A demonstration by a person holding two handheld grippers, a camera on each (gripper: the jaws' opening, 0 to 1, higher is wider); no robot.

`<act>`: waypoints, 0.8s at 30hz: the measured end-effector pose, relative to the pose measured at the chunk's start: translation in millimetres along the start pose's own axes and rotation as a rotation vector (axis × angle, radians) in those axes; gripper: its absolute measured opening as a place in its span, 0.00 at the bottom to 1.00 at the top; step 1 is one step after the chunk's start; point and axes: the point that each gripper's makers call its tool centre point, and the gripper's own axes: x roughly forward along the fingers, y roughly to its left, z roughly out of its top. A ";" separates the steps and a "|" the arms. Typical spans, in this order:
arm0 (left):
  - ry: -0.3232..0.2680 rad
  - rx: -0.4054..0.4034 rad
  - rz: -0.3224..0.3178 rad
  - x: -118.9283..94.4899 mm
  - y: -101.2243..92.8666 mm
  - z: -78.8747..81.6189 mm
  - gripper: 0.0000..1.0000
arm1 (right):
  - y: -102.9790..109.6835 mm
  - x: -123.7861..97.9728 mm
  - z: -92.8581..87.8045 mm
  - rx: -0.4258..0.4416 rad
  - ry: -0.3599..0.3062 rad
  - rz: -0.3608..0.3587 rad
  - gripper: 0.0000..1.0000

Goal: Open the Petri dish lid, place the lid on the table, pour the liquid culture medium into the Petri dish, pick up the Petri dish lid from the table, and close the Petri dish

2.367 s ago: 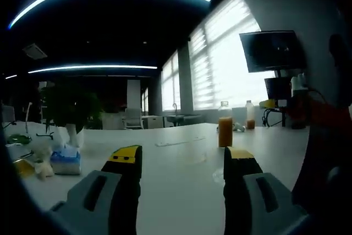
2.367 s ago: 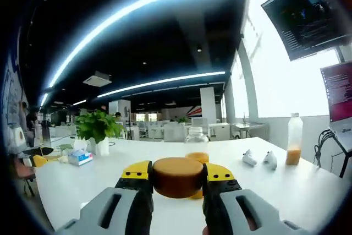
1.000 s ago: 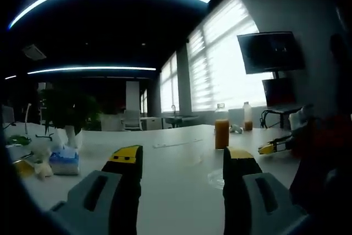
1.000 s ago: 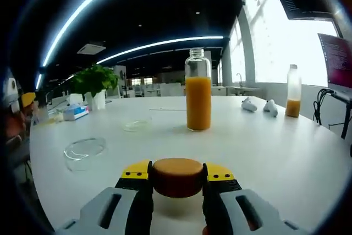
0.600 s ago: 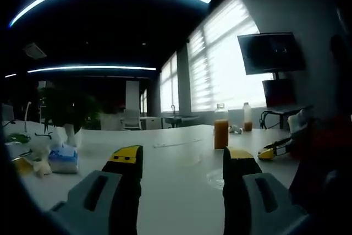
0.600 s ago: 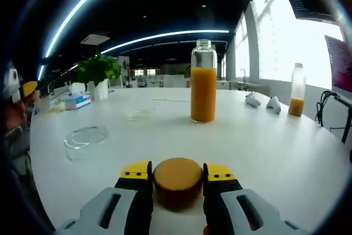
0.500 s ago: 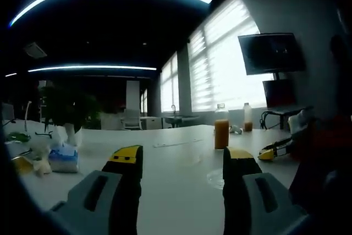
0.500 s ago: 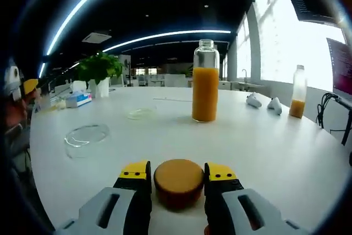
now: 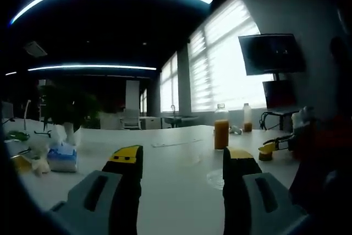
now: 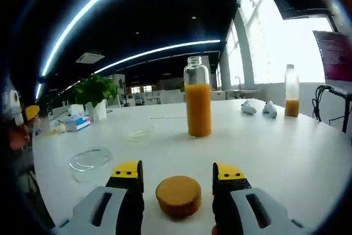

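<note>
Two bottles of orange liquid stand on the white table [image 10: 286, 152]: the open bottle [image 10: 197, 104] near centre, a smaller bottle [image 10: 291, 99] far right. One brown cap [image 10: 178, 195] sits on the table between the spread right tongs [image 10: 178, 180], untouched. Two clear Petri dish pieces lie left: near one [image 10: 89, 162], farther one [image 10: 138, 134]. Left tongs [image 9: 183, 160] hover level, spread, empty.

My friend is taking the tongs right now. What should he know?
Right tongs: open, brown cap on the table between the jaws, not gripped.
Left tongs: open, empty.
Open bottle of orange medium stands ahead. Two clear Petri dish pieces, one nearer and one farther, lie apart.
Done: lid off, bottle uncapped.
Left: pour the medium, then close the dish.
</note>
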 end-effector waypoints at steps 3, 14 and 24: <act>0.000 -0.002 0.001 0.4 0.3 -0.4 0.50 | -6.2 -0.9 5.6 -0.013 -0.029 -0.034 0.54; -0.006 -0.006 0.004 0.1 0.9 0.9 0.50 | -6.3 -5.4 20.6 -0.066 -0.073 -0.064 0.57; -0.011 -0.003 0.012 -0.9 5.0 1.0 0.50 | -5.8 -10.9 52.6 -0.075 -0.124 -0.030 0.56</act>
